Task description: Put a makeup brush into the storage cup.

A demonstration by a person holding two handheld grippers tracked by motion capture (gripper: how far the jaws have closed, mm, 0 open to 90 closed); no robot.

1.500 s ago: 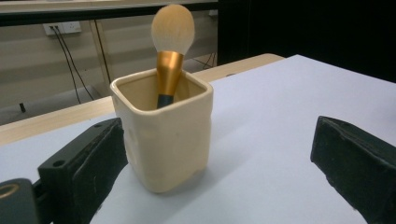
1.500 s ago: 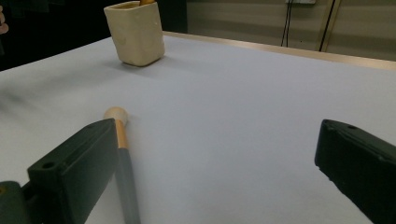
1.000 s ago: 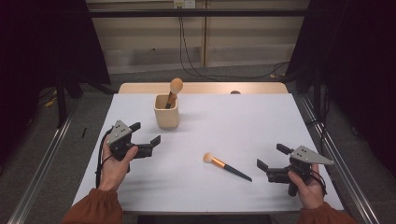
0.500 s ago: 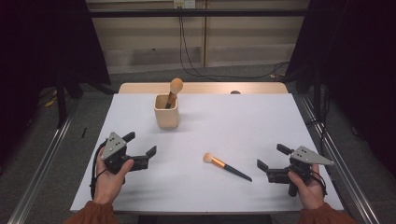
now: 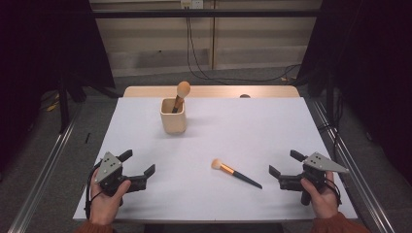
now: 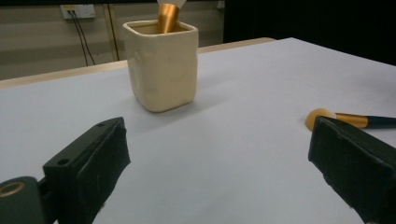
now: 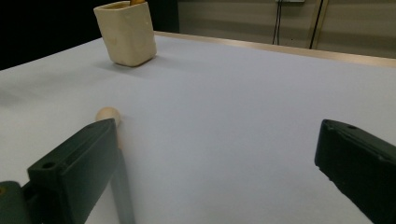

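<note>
The loose brush (image 5: 236, 173) lies on the white counter (image 5: 252, 131) between the grippers, nearer the right gripper (image 5: 283, 168), whose own near finger hides part of its handle. In the cream cup (image 5: 173, 115) a second brush (image 5: 180, 94) stands with its lower part hidden. Both the right gripper and the left gripper (image 5: 139, 167) rest near the front edge, fingers spread and empty, with open counter between them.

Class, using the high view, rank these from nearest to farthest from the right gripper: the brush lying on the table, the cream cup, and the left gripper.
1. Brush lying on the table: just left of the right gripper.
2. Left gripper: across the table's near edge.
3. Cream cup: far back, left of centre.
</note>
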